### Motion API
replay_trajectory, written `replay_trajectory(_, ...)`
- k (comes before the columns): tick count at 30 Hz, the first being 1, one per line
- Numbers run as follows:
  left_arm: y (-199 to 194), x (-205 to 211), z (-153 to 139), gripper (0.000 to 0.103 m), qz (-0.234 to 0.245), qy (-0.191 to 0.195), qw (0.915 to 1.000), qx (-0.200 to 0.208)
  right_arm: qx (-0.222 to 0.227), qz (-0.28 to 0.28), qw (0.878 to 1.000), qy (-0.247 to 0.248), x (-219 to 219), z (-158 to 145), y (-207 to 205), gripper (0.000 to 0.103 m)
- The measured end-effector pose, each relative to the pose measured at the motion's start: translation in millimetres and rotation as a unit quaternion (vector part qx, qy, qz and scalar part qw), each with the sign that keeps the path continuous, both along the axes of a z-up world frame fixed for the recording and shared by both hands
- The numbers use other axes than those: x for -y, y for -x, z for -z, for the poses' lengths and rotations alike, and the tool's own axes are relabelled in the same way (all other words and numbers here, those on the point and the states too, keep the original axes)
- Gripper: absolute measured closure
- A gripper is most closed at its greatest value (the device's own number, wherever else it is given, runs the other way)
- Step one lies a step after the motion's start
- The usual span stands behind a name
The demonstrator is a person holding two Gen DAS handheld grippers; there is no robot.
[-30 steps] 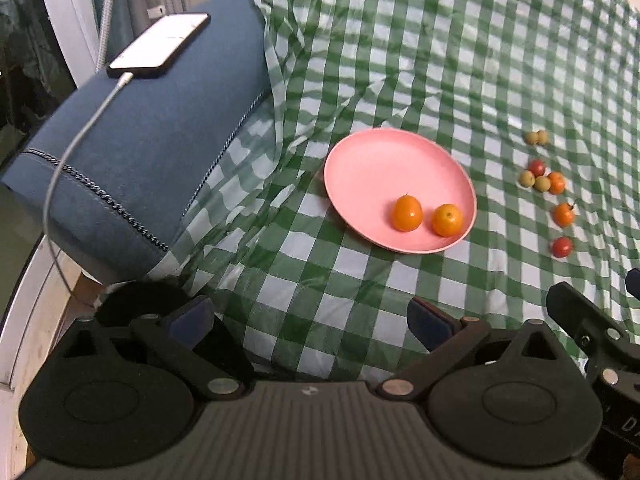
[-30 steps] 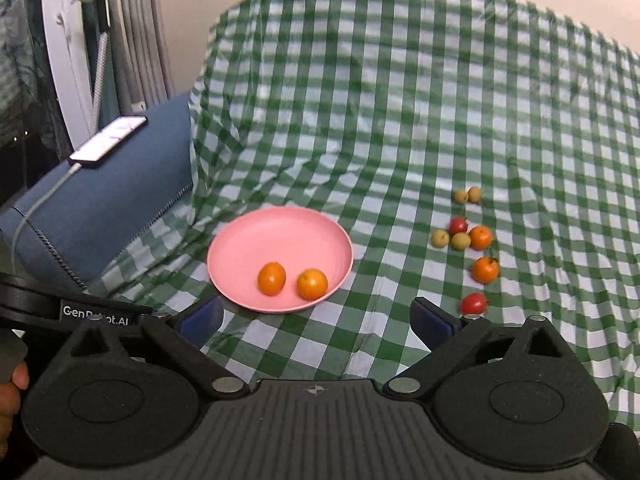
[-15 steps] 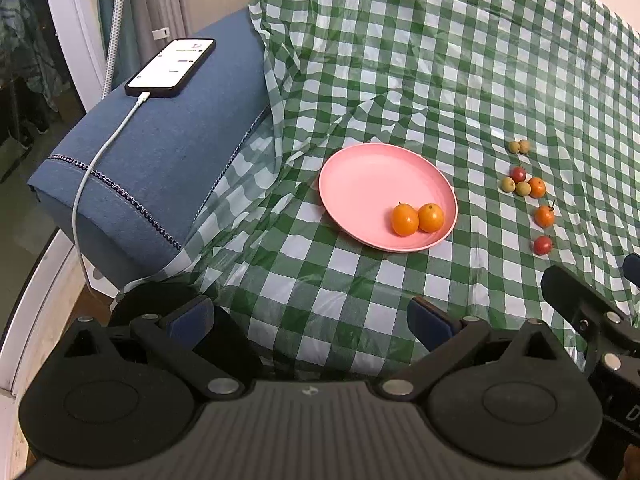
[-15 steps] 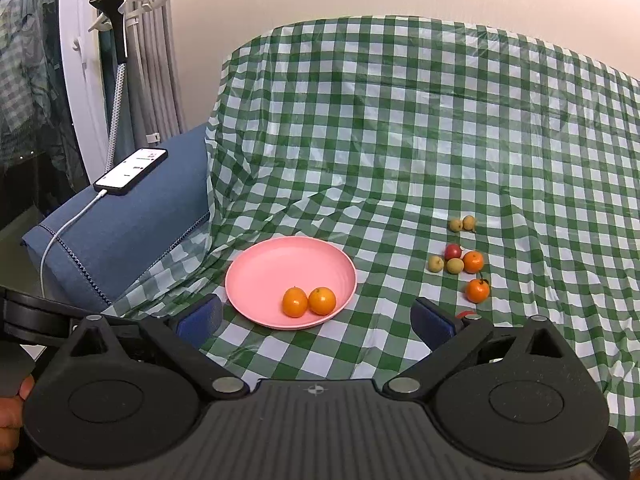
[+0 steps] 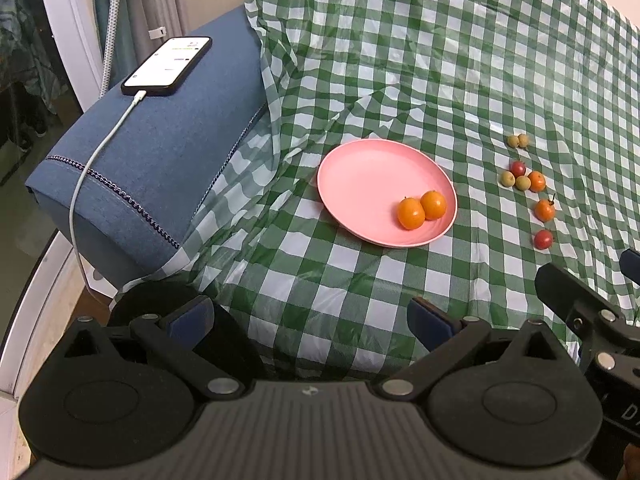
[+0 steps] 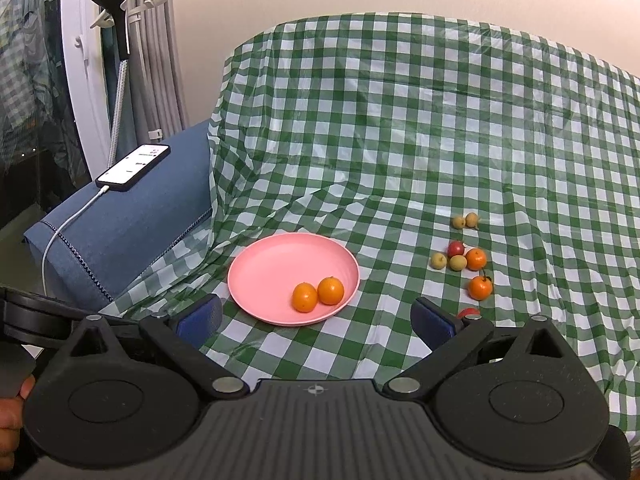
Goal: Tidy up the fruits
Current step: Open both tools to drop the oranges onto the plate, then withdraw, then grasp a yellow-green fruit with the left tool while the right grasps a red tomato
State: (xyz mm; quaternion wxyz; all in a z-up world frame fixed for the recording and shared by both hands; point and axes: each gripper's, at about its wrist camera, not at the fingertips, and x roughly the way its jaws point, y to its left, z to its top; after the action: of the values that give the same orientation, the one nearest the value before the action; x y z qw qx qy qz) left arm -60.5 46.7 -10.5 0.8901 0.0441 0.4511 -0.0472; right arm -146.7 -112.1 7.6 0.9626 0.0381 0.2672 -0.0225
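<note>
A pink plate (image 5: 360, 184) (image 6: 272, 268) lies on the green checked cloth and holds two oranges (image 5: 422, 209) (image 6: 318, 294). To its right lie loose small fruits: two oranges (image 5: 545, 210) (image 6: 480, 287), red ones (image 5: 543, 239) (image 6: 456, 248) and several yellow-green ones (image 5: 518, 141) (image 6: 465, 221). My left gripper (image 5: 308, 318) is open and empty, well short of the plate. My right gripper (image 6: 316, 318) is open and empty, near the plate's front edge. Its right finger partly hides one red fruit (image 6: 469, 313).
A blue cushion (image 5: 160, 152) (image 6: 120, 224) at the left carries a phone (image 5: 167, 66) (image 6: 134, 167) on a white charging cable (image 5: 96, 156). Curtains and a white frame (image 6: 80, 80) stand behind it. The cloth (image 6: 400, 120) rises at the back.
Both grippers have pulled back and up from the plate, so plate and fruits look smaller and farther. Both stay open. The fruits have not moved.
</note>
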Motion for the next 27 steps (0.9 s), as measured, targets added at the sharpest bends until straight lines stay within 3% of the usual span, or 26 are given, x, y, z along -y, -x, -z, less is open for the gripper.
replay_trajectory(17, -17.4, 6.7, 17.0, 0.0, 0.001, -0.017, 0.9994, -0.031, -0.024, 0.003, 0.999, -0.022, 14.0, 16.9, -19.8, 0.003)
replay_trajectory(27, -39.0, 17.8, 28.7, 0.0, -0.007, -0.045, 0.9974, -0.055, -0.047, 0.092, 0.994, -0.042, 78.3, 52.6, -44.0, 0.002)
